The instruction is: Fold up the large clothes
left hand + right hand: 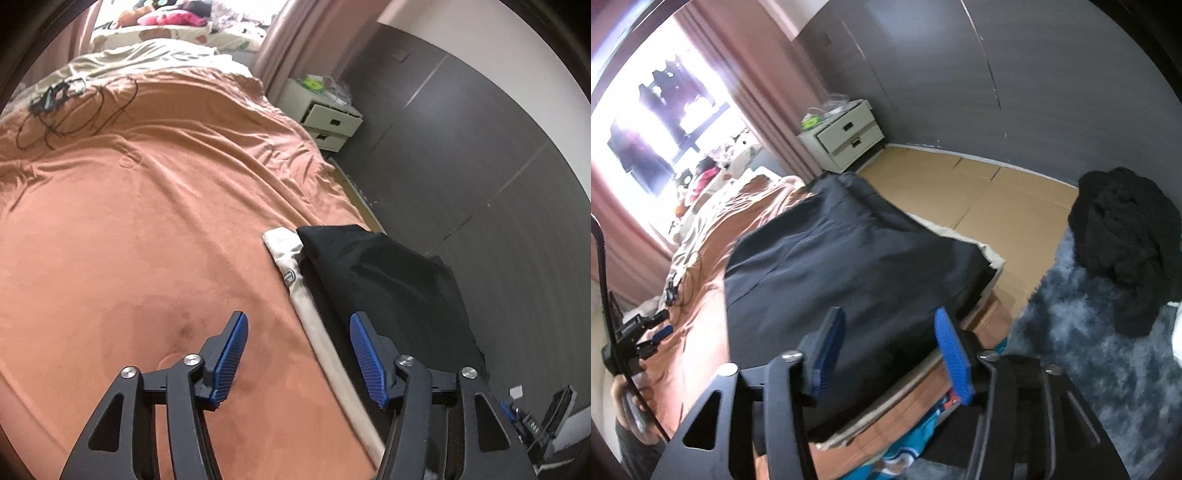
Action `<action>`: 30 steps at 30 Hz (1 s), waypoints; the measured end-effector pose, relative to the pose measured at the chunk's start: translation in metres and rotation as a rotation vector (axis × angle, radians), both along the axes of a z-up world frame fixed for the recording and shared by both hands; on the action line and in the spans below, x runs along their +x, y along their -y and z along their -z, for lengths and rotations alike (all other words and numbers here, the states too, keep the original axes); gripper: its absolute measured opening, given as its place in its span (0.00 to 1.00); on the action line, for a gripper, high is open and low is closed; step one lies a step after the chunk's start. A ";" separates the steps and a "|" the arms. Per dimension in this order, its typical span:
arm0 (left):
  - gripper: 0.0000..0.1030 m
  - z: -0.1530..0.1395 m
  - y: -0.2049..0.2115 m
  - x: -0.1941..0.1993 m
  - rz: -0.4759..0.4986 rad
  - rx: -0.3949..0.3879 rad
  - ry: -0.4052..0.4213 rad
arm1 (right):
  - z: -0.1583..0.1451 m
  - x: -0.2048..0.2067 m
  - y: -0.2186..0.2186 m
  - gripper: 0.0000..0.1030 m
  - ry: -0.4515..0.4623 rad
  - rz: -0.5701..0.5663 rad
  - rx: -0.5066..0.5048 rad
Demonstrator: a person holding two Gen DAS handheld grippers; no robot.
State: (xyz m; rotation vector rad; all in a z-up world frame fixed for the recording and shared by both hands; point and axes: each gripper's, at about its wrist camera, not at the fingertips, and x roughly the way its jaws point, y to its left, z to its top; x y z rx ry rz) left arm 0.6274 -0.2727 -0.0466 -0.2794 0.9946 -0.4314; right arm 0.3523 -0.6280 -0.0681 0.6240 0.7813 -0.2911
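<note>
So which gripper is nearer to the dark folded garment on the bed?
Right. The right gripper hangs open just above the dark garment, over its near edge. The left gripper is open too, beside it over the orange bedcover.

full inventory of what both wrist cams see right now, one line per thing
dark garment: 1, black/navy, folded flat at the bed's edge
cream garment: 1, under the dark one
bedspread: 1, orange, covers the bed
cables: tangle, black, far end of bed
nightstand: 1, white, by the curtain
curtain: pink, at the window
black clothes heap: 1, on blue rug
left gripper: open, empty
right gripper: open, above the dark garment
</note>
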 end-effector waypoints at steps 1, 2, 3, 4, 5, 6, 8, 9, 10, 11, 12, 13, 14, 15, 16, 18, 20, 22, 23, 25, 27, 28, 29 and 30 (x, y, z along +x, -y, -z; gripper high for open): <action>0.63 -0.006 -0.004 -0.008 0.007 0.002 0.015 | -0.003 -0.003 -0.004 0.59 0.006 -0.006 -0.002; 0.65 -0.012 -0.007 -0.016 0.011 0.008 0.030 | -0.007 -0.006 -0.010 0.59 0.015 -0.012 -0.002; 0.67 -0.017 -0.011 -0.022 0.012 0.014 0.040 | -0.010 -0.009 -0.014 0.59 0.022 -0.017 -0.002; 0.69 -0.020 -0.014 -0.028 0.013 0.016 0.046 | -0.013 -0.013 -0.018 0.61 0.028 -0.020 -0.001; 0.72 -0.026 -0.019 -0.036 0.016 0.014 0.055 | -0.017 -0.017 -0.022 0.62 0.035 -0.025 0.002; 0.77 -0.030 -0.022 -0.041 0.017 0.012 0.062 | -0.020 -0.021 -0.026 0.65 0.041 -0.029 0.003; 0.83 -0.040 -0.031 -0.057 0.022 0.013 0.085 | -0.028 -0.030 -0.036 0.70 0.053 -0.039 -0.008; 0.86 -0.045 -0.034 -0.065 0.023 0.013 0.096 | -0.031 -0.033 -0.040 0.75 0.058 -0.042 -0.011; 0.88 -0.048 -0.038 -0.072 0.023 0.012 0.104 | -0.035 -0.037 -0.045 0.81 0.066 -0.045 -0.011; 0.90 -0.053 -0.043 -0.081 0.025 0.010 0.114 | -0.039 -0.042 -0.050 0.84 0.077 -0.049 -0.007; 0.92 -0.056 -0.047 -0.087 0.027 0.008 0.120 | -0.043 -0.047 -0.056 0.86 0.090 -0.052 -0.007; 0.92 -0.060 -0.051 -0.096 0.030 0.007 0.128 | -0.046 -0.051 -0.058 0.88 0.097 -0.053 -0.009; 0.93 -0.063 -0.055 -0.103 0.035 0.002 0.133 | -0.050 -0.058 -0.065 0.89 0.104 -0.051 -0.016; 0.94 -0.067 -0.060 -0.111 0.044 -0.012 0.139 | -0.053 -0.063 -0.070 0.91 0.107 -0.052 -0.020; 0.95 -0.070 -0.065 -0.118 0.047 -0.018 0.144 | -0.056 -0.068 -0.076 0.93 0.113 -0.056 -0.019; 0.97 -0.079 -0.077 -0.135 0.047 -0.019 0.170 | -0.062 -0.075 -0.085 0.95 0.119 -0.064 -0.023; 1.00 -0.088 -0.091 -0.156 0.047 -0.026 0.203 | -0.069 -0.083 -0.098 0.97 0.120 -0.070 -0.045; 1.00 -0.094 -0.099 -0.171 0.046 -0.024 0.225 | -0.076 -0.090 -0.111 1.00 0.124 -0.089 -0.057; 1.00 -0.097 -0.105 -0.180 0.045 -0.022 0.235 | -0.079 -0.092 -0.117 1.00 0.127 -0.098 -0.060; 1.00 -0.101 -0.116 -0.196 0.043 -0.022 0.248 | -0.085 -0.098 -0.128 1.00 0.136 -0.116 -0.071; 1.00 -0.104 -0.128 -0.214 0.034 -0.024 0.263 | -0.092 -0.106 -0.140 1.00 0.151 -0.135 -0.078; 1.00 -0.106 -0.135 -0.224 0.029 -0.026 0.272 | -0.094 -0.110 -0.144 1.00 0.156 -0.141 -0.079; 1.00 -0.108 -0.141 -0.233 0.025 -0.025 0.280 | -0.096 -0.114 -0.148 1.00 0.162 -0.147 -0.081; 1.00 -0.109 -0.145 -0.240 0.019 -0.020 0.288 | -0.099 -0.119 -0.153 1.00 0.169 -0.159 -0.084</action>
